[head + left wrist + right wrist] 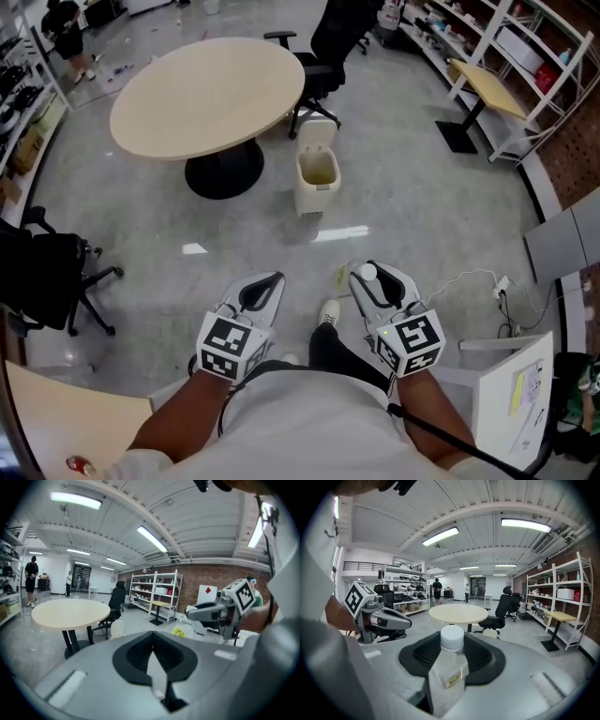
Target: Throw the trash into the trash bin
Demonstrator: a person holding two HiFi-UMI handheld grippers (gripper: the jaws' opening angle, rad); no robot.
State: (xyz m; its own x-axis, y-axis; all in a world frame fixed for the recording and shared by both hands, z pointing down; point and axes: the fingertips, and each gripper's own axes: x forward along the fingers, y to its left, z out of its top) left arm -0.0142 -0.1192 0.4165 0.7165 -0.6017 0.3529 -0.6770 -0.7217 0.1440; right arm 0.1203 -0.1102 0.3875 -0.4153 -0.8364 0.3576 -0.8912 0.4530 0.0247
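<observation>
A cream trash bin (317, 178) with its lid up stands on the grey floor by the round table, well ahead of both grippers; it also shows small in the left gripper view as the bin (116, 628). My right gripper (364, 277) is shut on a clear plastic bottle (449, 670) with a white cap (368, 273), held upright between the jaws. My left gripper (269, 281) has its jaws closed on a thin pale scrap (157, 670). Both grippers are held side by side near my body, pointing toward the bin.
A round beige table (211, 94) on a black pedestal stands left of the bin, with a black office chair (328, 47) behind it. Another black chair (56, 277) is at the left. White shelving (525, 56) and a small desk (487, 89) line the right side. A cable (469, 281) lies on the floor.
</observation>
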